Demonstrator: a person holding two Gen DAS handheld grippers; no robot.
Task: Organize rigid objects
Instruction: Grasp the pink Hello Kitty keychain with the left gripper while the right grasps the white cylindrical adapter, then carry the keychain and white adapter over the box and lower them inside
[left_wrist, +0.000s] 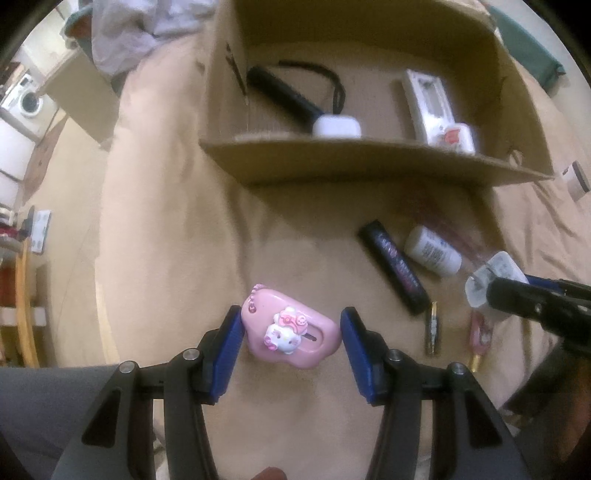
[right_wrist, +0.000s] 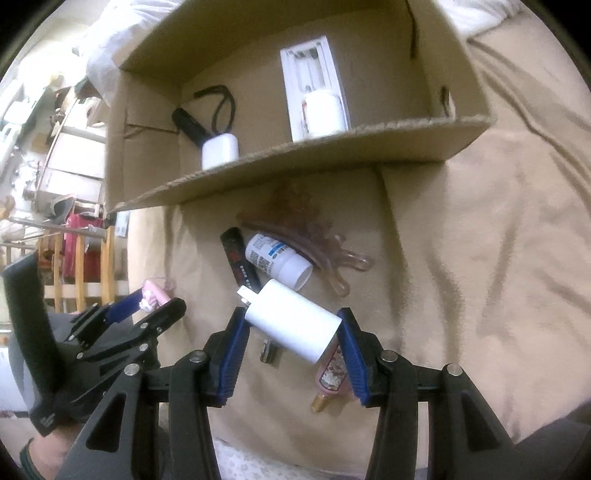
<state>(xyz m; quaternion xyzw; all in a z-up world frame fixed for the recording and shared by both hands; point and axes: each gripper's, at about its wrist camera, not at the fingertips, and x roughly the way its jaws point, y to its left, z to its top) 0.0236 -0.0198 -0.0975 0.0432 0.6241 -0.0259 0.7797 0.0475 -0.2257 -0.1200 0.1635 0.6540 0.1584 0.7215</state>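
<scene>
My left gripper (left_wrist: 291, 323) is shut on a pink cartoon-cat case (left_wrist: 291, 332), its blue pads (left_wrist: 231, 339) pressing both ends, over the beige blanket (left_wrist: 166, 240). My right gripper (right_wrist: 291, 321) is shut on a white charger plug (right_wrist: 291, 321), which is tilted with its prongs to the upper left. In the left wrist view the right gripper (left_wrist: 496, 291) shows at the right edge with the charger (left_wrist: 484, 280). The left gripper (right_wrist: 155, 304) with the pink case (right_wrist: 153, 293) sits at the left of the right wrist view. The open cardboard box (left_wrist: 351, 162) (right_wrist: 295, 158) stands just beyond both.
The box holds a black flashlight (right_wrist: 188, 125), a white earbud case (right_wrist: 219, 149), a white remote (right_wrist: 314, 70) and a small white jar (right_wrist: 325, 110). On the blanket lie a black tube (right_wrist: 240, 262), a white bottle (right_wrist: 277, 258), a battery (left_wrist: 432, 328), a pink gold-capped bottle (right_wrist: 332, 373) and clear pink plastic pieces (right_wrist: 340, 258).
</scene>
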